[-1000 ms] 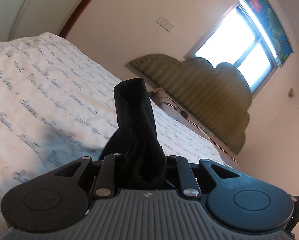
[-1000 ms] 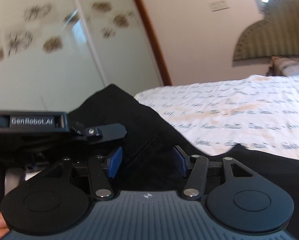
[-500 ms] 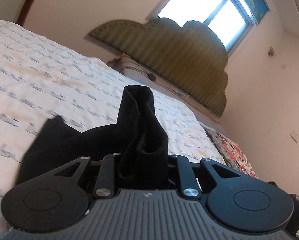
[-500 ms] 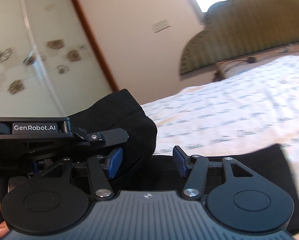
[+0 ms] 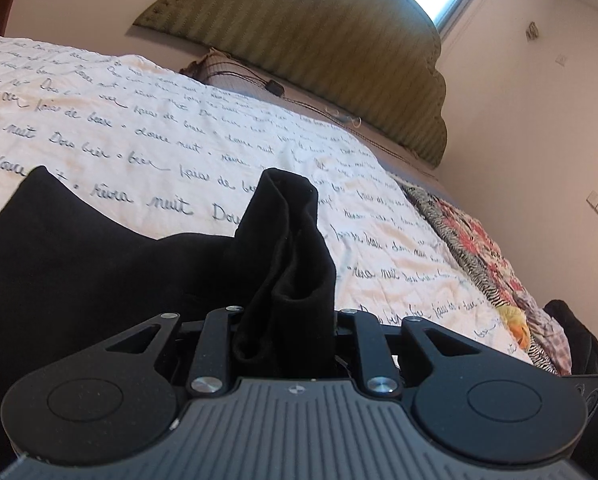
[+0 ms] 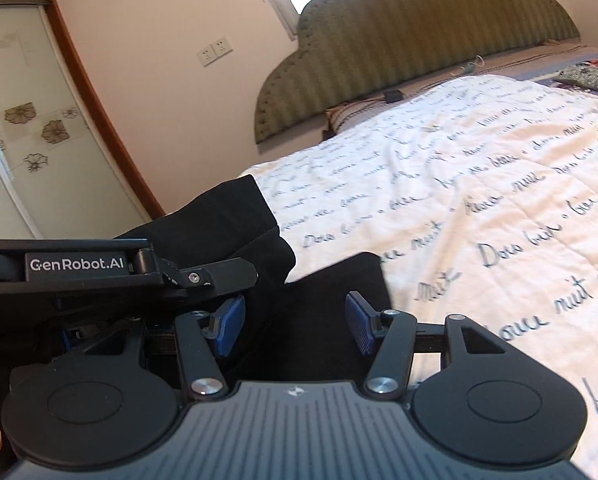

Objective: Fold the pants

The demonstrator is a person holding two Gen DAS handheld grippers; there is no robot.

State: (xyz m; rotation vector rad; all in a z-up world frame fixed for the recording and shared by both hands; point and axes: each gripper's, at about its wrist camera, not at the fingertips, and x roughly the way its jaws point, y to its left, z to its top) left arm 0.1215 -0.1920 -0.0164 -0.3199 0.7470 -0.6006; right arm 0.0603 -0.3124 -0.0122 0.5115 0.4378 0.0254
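Bedspread (image 5: 171, 128) under pants (image 5: 99, 264) | left fingers pinch bunched pants, pads hidden | right fingers (image 6: 361, 322) parted, seemingly unclamped

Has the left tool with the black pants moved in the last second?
Yes. The left tool, gripping the pants, swung toward the headboard, which now fills the view's top.

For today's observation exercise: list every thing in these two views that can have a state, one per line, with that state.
Black fabric pants: bunched, partly lying on the bed.
Left gripper: shut on pants.
Right gripper: open, pants between its blue pads.
White script-printed bedspread: spread out.
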